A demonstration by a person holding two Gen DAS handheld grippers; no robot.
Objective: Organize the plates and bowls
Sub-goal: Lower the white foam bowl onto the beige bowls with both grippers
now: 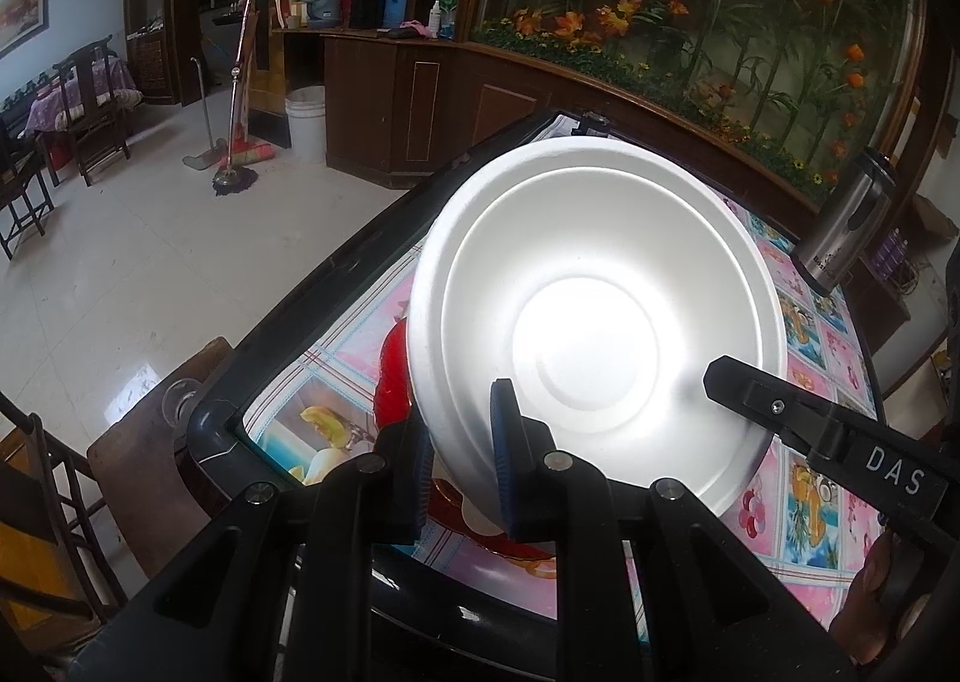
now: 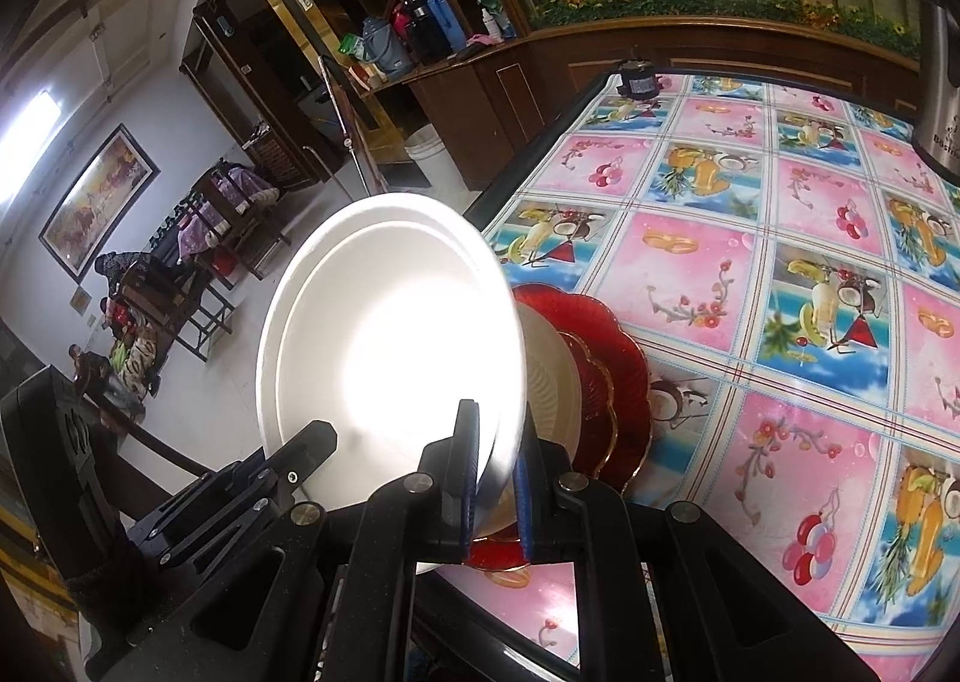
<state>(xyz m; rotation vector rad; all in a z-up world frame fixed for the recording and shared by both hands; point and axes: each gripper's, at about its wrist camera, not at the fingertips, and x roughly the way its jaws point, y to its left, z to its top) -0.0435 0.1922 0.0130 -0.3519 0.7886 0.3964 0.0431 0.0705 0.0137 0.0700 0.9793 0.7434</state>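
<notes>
Left gripper (image 1: 465, 460) and right gripper (image 2: 495, 487) both pinch the rim of the round white foam bowl (image 1: 600, 310), tilted. Just beyond: stacked red scalloped glass plates (image 2: 624, 376) on the fruit-print tablecloth (image 2: 780, 238). Steel flask (image 1: 846, 226) stands far right.

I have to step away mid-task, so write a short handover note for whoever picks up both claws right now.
Left claw: shut on the near rim of the white bowl.
Right claw: shut on the same bowl's rim, on the other side, so both claws hold it, tilted and lifted above the table.
Under it, at the table's near edge: a red scalloped plate with a smaller red plate and a cream dish stacked on it.
Done: that stack appears built.
Left: probably set the white bowl on the stack, then open both claws. A steel flask stands at the far side, out of the way.
</notes>
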